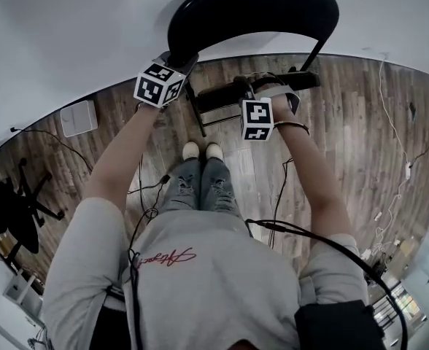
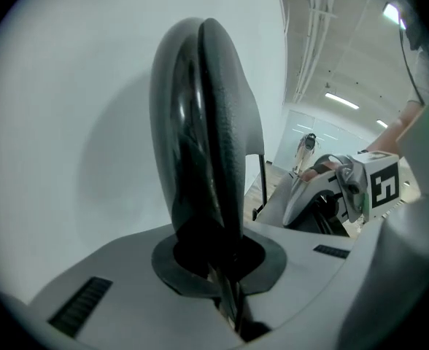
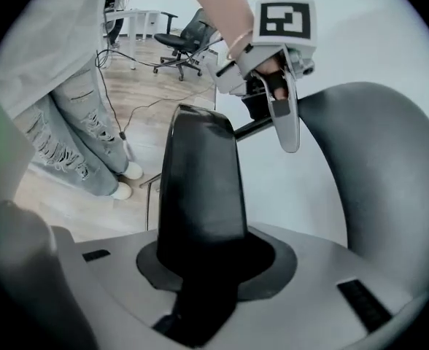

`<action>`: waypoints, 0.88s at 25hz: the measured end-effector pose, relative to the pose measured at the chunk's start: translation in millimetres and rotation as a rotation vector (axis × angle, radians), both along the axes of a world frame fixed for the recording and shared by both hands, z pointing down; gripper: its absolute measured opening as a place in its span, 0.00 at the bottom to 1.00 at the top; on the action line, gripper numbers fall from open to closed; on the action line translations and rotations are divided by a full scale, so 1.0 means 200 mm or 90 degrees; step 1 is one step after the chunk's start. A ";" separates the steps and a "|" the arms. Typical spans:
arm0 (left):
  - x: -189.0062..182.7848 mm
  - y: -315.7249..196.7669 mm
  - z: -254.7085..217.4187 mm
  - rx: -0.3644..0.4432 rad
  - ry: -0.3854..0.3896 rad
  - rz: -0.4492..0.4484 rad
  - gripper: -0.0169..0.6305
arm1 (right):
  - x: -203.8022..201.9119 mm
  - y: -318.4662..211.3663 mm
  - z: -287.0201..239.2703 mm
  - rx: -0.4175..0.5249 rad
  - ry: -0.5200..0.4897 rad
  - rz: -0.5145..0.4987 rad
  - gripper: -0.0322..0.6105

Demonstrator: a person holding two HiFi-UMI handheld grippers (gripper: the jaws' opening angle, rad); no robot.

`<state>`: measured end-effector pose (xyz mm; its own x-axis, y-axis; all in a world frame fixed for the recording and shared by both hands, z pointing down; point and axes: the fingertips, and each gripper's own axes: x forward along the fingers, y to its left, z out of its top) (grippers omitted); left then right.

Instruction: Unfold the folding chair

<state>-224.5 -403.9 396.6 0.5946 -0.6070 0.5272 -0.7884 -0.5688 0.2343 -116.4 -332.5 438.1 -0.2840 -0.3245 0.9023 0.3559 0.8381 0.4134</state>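
The black folding chair stands against the white wall, its curved backrest uppermost and its seat below it. My left gripper is shut on the left edge of the backrest, which shows edge-on between its jaws. My right gripper holds the front edge of the seat. In the right gripper view the seat fills the space between the jaws, with the backrest to its right. Each gripper shows in the other's view: the right gripper and the left gripper.
The person's feet stand just in front of the chair on the wooden floor. A white box lies at the left, an office chair further left. Cables trail across the floor on the right.
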 end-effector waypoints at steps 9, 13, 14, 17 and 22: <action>0.12 0.24 0.03 0.004 0.024 -0.010 0.06 | 0.34 0.60 0.08 0.122 -0.030 0.008 0.31; 0.16 0.33 0.10 -0.002 0.021 -0.037 0.06 | 0.47 0.85 0.17 0.192 -0.062 0.012 0.34; 0.16 0.34 0.11 0.002 0.021 -0.044 0.06 | 0.50 0.90 0.18 0.214 -0.077 0.011 0.34; 0.17 0.38 0.14 0.016 0.016 -0.068 0.06 | 0.56 1.05 0.23 0.279 -0.122 0.002 0.34; 0.21 0.50 0.21 0.047 0.016 -0.110 0.06 | 0.65 1.34 0.35 0.361 -0.181 -0.004 0.36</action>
<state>-183.4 -304.9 439.5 0.4906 -0.7375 0.4642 -0.8703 -0.4416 0.2182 14.4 -64.8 508.9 -0.4906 -0.7279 0.4790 0.1706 0.4588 0.8720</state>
